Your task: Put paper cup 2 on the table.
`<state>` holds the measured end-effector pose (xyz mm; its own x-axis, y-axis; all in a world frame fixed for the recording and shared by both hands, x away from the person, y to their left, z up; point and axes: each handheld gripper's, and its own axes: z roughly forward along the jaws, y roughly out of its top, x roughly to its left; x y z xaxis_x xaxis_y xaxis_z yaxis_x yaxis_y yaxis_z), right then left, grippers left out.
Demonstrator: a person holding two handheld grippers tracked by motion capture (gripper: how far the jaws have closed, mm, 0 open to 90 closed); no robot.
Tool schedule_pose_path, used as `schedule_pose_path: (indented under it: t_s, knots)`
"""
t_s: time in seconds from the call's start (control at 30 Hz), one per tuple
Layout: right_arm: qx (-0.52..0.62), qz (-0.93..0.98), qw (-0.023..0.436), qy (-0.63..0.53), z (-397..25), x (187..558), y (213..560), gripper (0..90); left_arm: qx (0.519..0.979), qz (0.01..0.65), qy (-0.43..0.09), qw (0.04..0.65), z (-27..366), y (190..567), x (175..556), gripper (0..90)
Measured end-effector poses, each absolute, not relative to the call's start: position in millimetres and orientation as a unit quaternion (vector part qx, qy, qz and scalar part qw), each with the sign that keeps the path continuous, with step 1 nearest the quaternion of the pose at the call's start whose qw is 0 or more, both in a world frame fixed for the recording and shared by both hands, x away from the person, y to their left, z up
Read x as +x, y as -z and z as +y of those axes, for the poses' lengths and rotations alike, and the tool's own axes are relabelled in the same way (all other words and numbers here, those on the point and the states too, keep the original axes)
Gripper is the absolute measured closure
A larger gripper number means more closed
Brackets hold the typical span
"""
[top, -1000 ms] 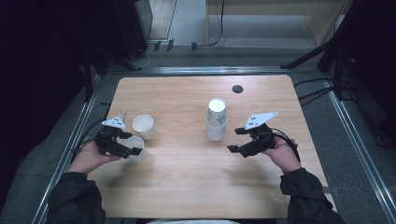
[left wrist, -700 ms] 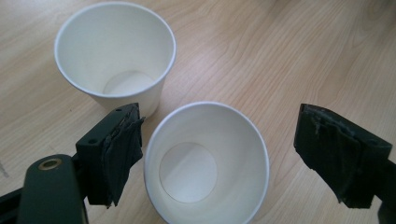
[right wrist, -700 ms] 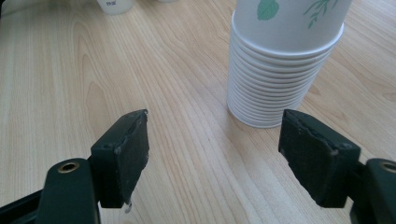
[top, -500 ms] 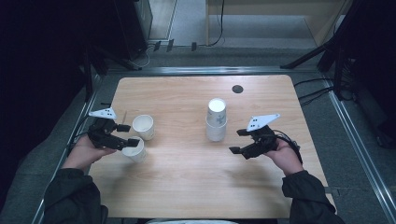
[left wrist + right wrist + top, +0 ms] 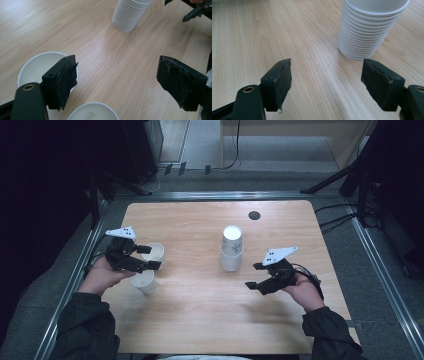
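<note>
Two single white paper cups stand upright at the table's left: a far cup (image 5: 155,252) (image 5: 35,69) and a near cup (image 5: 144,281) (image 5: 93,111). A tall stack of white cups (image 5: 232,248) (image 5: 130,14) (image 5: 372,27) stands mid-table. My left gripper (image 5: 151,257) (image 5: 117,82) is open and holds nothing. It hovers over the two single cups, with one jaw in front of the far cup's rim. My right gripper (image 5: 254,276) (image 5: 327,82) is open and holds nothing. It is low, to the right of the stack, and points at the stack's base.
The wooden table (image 5: 200,320) has a small round black hole (image 5: 254,215) near its far edge. Metal rails (image 5: 380,265) run along both sides and dark floor lies beyond. The right gripper (image 5: 197,10) also appears in the top right corner of the left gripper view.
My left gripper has come off the near cup, risen and shifted toward the far cup. The near cup stays on the table. My right gripper has drifted slightly toward the person.
</note>
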<state>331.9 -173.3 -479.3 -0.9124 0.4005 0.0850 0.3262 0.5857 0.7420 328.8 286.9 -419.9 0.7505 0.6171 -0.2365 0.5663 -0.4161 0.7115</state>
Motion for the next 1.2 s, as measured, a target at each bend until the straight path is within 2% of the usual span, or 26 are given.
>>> schedule_pose_path:
  t_s: [0.73, 1.2]
  knots:
    - [0.188, 0.892, 0.043, -0.409, -166, 326, 480, 25.1, 0.847, 0.326, -0.029, 0.419, 224, 419, 327, 16.7]
    - [0.185, 0.894, 0.039, -0.407, -158, 325, 481, 25.1, 0.857, 0.305, -0.021, 0.416, 181, 433, 322, 16.8]
